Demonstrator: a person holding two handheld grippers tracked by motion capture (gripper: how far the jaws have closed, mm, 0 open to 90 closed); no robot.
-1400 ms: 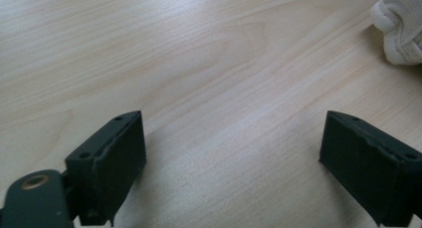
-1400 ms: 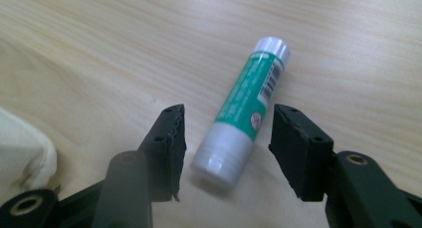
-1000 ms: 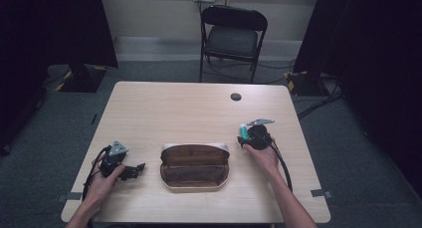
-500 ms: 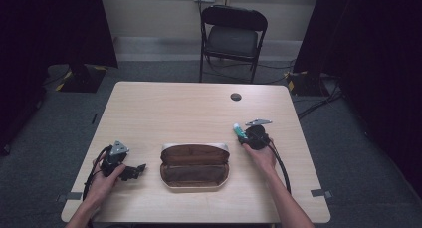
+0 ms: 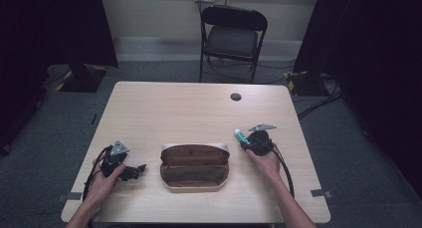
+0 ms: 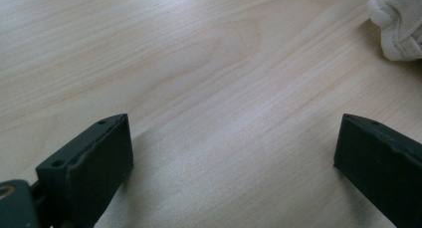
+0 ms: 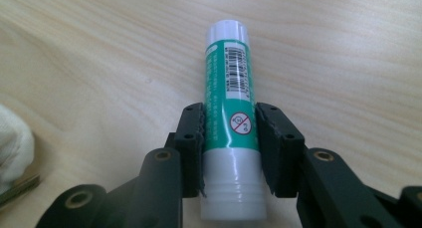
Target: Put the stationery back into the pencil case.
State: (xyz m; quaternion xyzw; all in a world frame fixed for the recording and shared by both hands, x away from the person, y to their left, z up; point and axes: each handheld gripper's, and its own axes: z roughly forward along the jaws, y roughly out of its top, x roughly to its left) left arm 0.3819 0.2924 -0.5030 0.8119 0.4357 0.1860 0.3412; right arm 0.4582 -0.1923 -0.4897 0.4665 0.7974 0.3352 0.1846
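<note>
My right gripper (image 7: 229, 138) has just been closing, and its two black jaws now press on either side of a glue stick (image 7: 230, 118), a green-and-white tube with a barcode and a small red prohibition mark on its label. The pads clamp the lower part of the green label, just above the white ridged end that sits nearest my camera; the other white end points away from me along the table (image 5: 199, 113). In the high view the right gripper (image 5: 245, 138) sits near the table's right edge, a little nearer the front edge than the back, and the glue stick (image 5: 241, 135) pokes out of it toward the left, just off the right end of the open brown case (image 5: 195, 164).

My left gripper (image 6: 234, 153) has its jaws spread wide, with bare wood grain between them and nothing in their hold. A bit of white fabric (image 6: 398, 24) shows at the upper right corner of that view. In the high view the left gripper (image 5: 134, 171) rests close to the front left corner of the table, its jaws pointing toward the case but apart from it.

The case lies open near the middle of the front edge, between my two hands. A small dark round disc (image 5: 236, 96) sits toward the back edge, well apart from everything else.
</note>
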